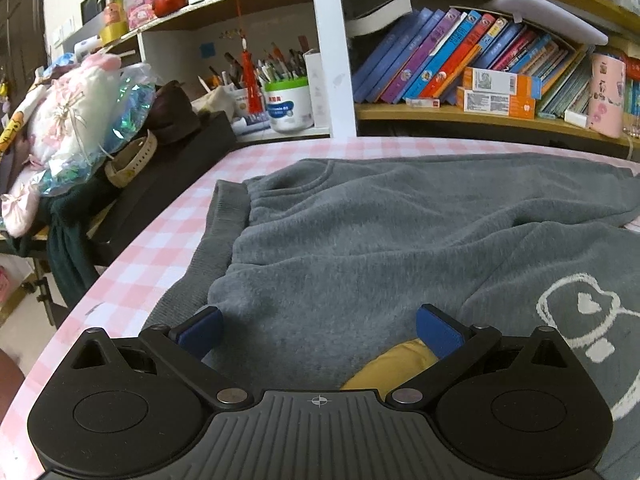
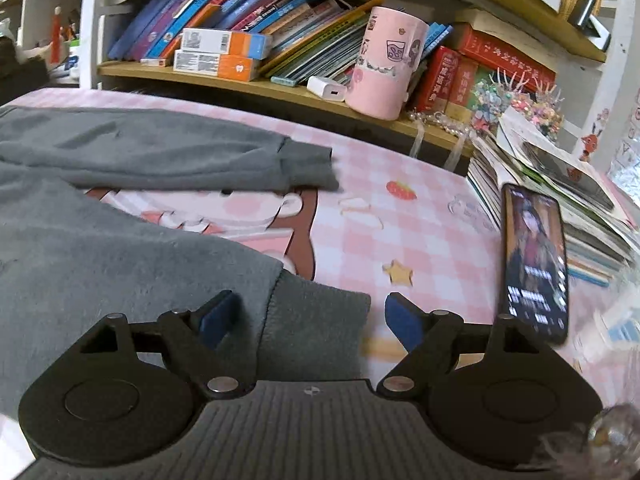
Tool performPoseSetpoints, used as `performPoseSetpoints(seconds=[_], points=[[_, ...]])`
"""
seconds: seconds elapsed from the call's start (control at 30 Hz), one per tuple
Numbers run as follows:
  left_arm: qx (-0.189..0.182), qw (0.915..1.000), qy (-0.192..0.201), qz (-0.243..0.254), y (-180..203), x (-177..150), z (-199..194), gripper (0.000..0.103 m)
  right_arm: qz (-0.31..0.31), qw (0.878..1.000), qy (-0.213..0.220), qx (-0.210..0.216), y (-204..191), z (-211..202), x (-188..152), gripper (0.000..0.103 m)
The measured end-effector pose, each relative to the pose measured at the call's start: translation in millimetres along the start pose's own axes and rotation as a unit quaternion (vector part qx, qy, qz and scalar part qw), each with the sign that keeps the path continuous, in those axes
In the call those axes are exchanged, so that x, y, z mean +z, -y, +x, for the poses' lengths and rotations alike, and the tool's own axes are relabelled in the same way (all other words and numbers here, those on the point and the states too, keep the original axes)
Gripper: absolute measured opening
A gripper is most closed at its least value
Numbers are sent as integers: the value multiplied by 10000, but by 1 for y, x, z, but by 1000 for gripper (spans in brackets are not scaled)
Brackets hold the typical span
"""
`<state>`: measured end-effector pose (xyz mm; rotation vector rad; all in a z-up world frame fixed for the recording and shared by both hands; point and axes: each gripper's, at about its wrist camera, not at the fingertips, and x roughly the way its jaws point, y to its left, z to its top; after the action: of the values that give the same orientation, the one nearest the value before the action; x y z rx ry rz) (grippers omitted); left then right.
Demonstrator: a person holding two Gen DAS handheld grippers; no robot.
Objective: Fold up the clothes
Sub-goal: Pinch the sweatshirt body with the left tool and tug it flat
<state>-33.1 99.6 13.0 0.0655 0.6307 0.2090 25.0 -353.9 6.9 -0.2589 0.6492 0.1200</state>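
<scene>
A grey fleece sweatshirt (image 1: 380, 240) lay spread across a surface (image 1: 168, 240) covered in pink checked cloth, with bookshelves behind it. The garment looked unfolded, sleeves out to the side, so the task seemed to be at its start: getting hold of the fabric for a first fold.

The left tool (image 1: 318, 330) hovered low over the body of the sweatshirt, jaws spread wide and holding nothing; a patch of yellow fabric (image 1: 392, 364) showed just under its right finger. The right tool (image 2: 312, 318) was also spread wide and empty, its jaws either side of the near sleeve cuff (image 2: 320, 320). The far sleeve (image 2: 168, 156) lay flat further back.

The next move likely called for closing on the cuff and a matching edge, then carrying them over the body together.

A phone (image 2: 534, 260) with a lit screen leaned on a stack of papers, near the right tool. On the shelves, a white tub (image 1: 288, 104) held pens and pencils, and a pink cylindrical container (image 2: 384, 64) stood among the books; what was inside it could not be seen.
</scene>
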Motion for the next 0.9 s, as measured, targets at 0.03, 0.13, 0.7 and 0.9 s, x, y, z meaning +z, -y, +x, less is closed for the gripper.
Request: performPoseSetpoints(seconds=[0.03, 0.13, 0.7, 0.9], points=[[12, 10000, -4, -24, -1, 0, 0, 103, 0, 10000, 16, -15, 1, 5, 3, 80], [51, 10000, -21, -30, -2, 0, 1, 103, 31, 9999, 64, -83, 5, 18, 9, 84], [-933, 9938, 112, -591, -24, -11, -17, 52, 189, 9979, 575, 251, -16, -59, -34, 80], [-703, 9955, -221, -603, -44, 7, 7, 27, 334, 9972, 568, 364, -15, -56, -32, 72]])
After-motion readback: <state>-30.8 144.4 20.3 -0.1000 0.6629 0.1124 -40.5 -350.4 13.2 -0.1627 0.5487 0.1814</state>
